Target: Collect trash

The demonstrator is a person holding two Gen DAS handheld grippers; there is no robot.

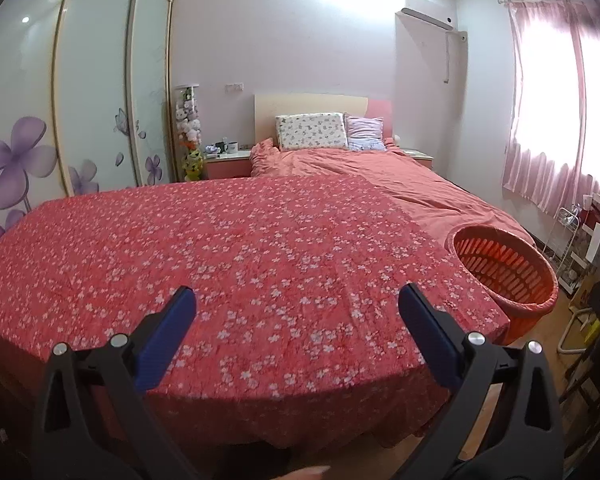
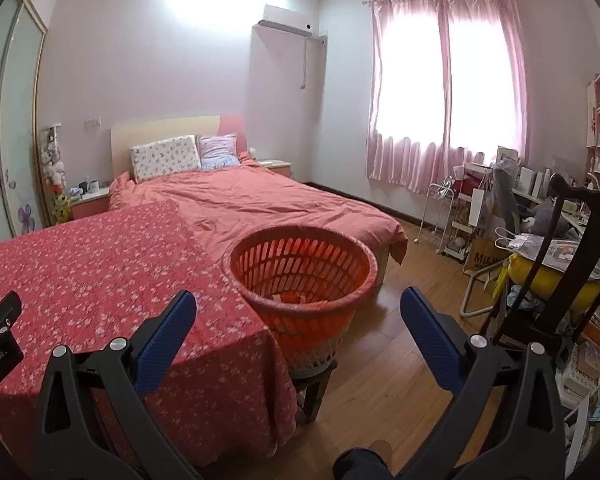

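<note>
Left gripper [image 1: 296, 300] and right gripper [image 2: 298, 304] both spread wide, holding nothing; orange basket [image 2: 300, 280] beside the floral-covered table [image 2: 100, 264].

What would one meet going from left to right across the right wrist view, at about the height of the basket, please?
Floral red cover → orange basket on a small stand → bare wooden floor → dark wooden chair before the cluttered desk.
</note>
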